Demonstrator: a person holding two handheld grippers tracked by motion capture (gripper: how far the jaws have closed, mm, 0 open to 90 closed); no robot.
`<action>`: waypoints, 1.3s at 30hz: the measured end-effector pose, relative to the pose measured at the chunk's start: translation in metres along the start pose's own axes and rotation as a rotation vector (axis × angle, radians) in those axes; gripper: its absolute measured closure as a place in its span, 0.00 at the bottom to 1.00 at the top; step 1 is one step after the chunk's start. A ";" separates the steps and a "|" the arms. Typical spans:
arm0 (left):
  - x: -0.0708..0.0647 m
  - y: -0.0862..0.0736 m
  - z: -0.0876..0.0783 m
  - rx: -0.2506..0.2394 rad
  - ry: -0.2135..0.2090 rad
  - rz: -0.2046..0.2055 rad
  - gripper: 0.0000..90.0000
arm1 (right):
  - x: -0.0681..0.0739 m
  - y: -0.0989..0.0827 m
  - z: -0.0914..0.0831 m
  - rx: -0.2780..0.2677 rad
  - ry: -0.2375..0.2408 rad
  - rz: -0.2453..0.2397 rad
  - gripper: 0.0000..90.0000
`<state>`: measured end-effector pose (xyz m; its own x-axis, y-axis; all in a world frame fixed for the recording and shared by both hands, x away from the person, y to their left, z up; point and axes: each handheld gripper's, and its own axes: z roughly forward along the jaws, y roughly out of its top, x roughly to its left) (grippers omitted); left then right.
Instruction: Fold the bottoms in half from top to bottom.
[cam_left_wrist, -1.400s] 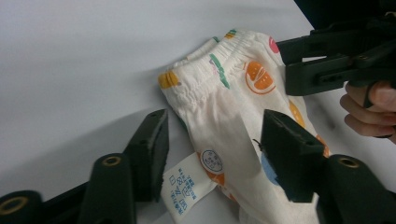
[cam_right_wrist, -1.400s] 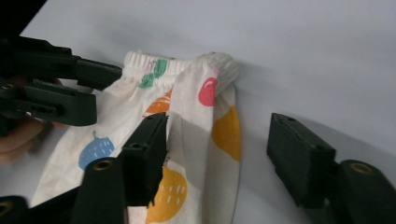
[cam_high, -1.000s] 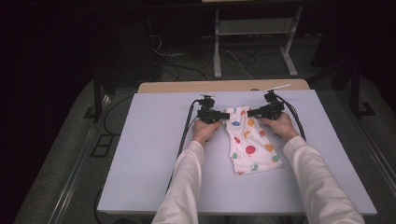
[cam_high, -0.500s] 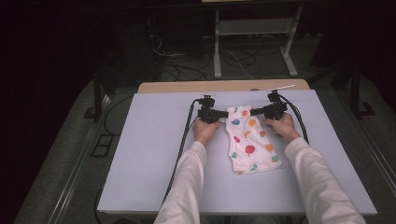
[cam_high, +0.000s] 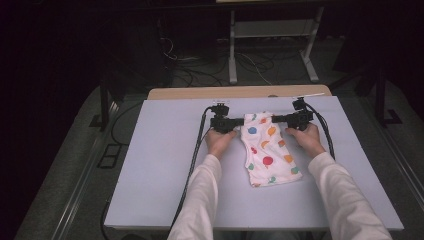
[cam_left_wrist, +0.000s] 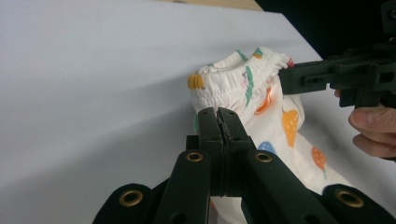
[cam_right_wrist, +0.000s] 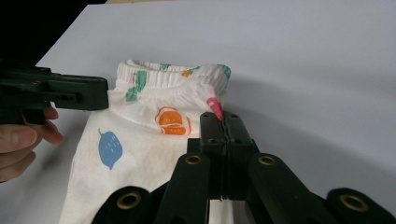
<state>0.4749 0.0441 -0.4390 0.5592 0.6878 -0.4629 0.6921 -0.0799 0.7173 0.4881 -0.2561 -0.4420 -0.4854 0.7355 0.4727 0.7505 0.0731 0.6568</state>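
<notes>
Garment (cam_high: 267, 150) of white cloth with coloured spots, lying on the pale surface (cam_high: 150, 165) toward its far edge, near the middle, legs trailing back toward the near edge. Left gripper (cam_high: 235, 122) has its jaws clenched on the left end of the elastic waistband (cam_left_wrist: 233, 81); right gripper (cam_high: 280, 119) has its jaws clenched on the right end. Waistband lifted slightly off the surface between them, both hands (cam_high: 220, 141) resting low behind
</notes>
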 end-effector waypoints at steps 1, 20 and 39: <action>-0.001 0.000 -0.002 -0.004 0.001 0.005 0.98 | 0.002 0.000 -0.001 -0.005 -0.001 -0.006 0.97; -0.023 -0.006 -0.016 -0.093 -0.023 0.095 0.98 | 0.015 -0.013 -0.022 -0.084 0.034 -0.052 0.97; -0.042 -0.033 -0.025 -0.136 -0.067 0.099 0.98 | 0.025 -0.038 -0.040 -0.121 0.054 -0.065 0.97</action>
<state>0.4167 0.0358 -0.4298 0.6540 0.6313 -0.4169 0.5667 -0.0436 0.8228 0.4298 -0.2679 -0.4315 -0.5569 0.6943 0.4559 0.6589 0.0351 0.7514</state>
